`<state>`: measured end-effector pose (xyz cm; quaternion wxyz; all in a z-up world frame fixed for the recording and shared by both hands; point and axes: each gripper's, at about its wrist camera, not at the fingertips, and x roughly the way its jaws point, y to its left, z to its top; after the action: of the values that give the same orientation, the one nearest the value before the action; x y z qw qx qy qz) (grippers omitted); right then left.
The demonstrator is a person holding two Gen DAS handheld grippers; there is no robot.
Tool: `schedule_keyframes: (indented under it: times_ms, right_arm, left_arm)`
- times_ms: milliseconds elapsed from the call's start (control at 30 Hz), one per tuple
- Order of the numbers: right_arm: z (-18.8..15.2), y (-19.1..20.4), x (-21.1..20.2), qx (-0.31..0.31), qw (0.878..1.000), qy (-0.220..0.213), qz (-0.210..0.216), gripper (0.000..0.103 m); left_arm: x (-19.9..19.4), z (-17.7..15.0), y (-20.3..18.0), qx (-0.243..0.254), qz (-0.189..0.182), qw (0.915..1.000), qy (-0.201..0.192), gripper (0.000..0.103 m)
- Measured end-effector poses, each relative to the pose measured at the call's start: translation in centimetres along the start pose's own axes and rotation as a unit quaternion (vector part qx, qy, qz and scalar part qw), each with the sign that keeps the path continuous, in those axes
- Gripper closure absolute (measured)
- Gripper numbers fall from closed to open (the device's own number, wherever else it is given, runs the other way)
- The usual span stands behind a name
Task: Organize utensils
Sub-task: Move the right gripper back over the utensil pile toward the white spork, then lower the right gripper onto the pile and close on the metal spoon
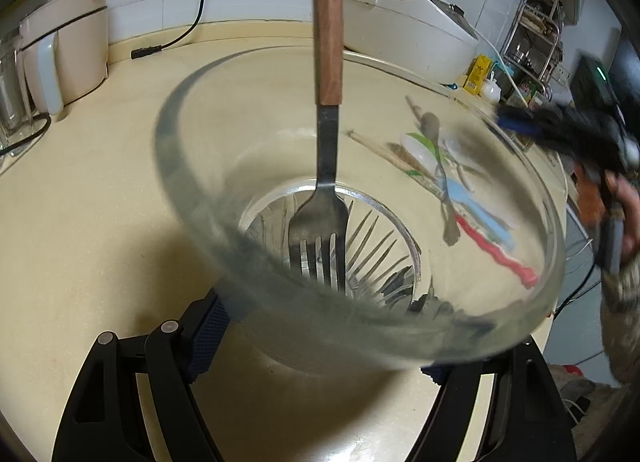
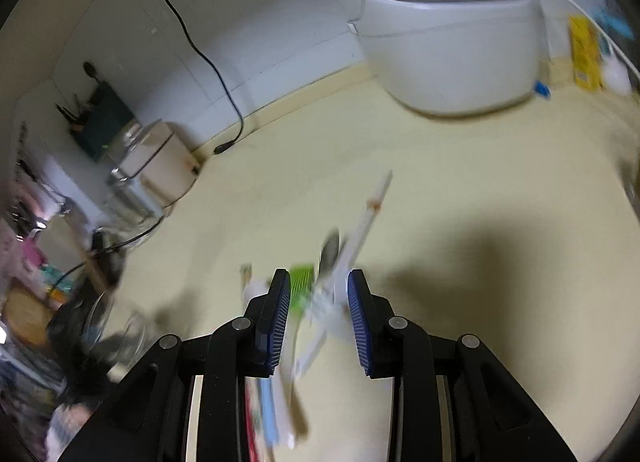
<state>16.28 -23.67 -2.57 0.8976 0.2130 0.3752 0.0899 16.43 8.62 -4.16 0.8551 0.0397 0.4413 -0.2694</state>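
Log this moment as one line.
left gripper: shut on clear glass bowl | wood-handled metal fork: in bowl | right gripper: open, above loose utensils

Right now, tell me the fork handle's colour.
Reddish-brown wood on the fork, clearest in the left wrist view.

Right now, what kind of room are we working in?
Most likely a home kitchen: a cream countertop against a white tiled wall, a white rice cooker plugged in at the back, and an electric kettle beside it.
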Motion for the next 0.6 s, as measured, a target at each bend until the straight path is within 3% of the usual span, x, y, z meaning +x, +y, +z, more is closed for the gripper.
schedule_keyframes:
  times_ms: [133,200,267,367,467,600]
  right_arm:
    - [0.8,1.6,4.7,0.000,0.999,0.039,-0.007,0.074]
    - [0.9,2.3,6.6,-0.013,0.998,0.050,-0.035,0.074]
    - [0.8,2.3,7.7,-0.017,0.996,0.056,-0.061,0.074]
    - [0.6,1.9,9.0,-0.012,0.996,0.071,-0.061,0.075]
    - [0.4,1.5,9.8,-0.023,0.994,0.080,-0.068,0.091]
    - [0.3,1.1,9.8,-0.020,0.995,0.081,-0.054,0.097]
  left_arm:
    - [0.1,0.0,-0.2,0.002,0.001,1.0000,0.001,0.021]
    - [0.1,0.0,-0.3,0.002,0.002,1.0000,0.001,0.021]
    - [0.1,0.0,-0.4,0.004,0.005,1.0000,0.002,0.021]
    - [0.1,0.0,-0.5,0.005,0.005,1.0000,0.002,0.021]
    - [0.1,0.0,-0.4,0.001,0.001,1.0000,0.000,0.021]
    - [0.0,0.0,-0.1,-0.002,-0.003,1.0000,0.000,0.021]
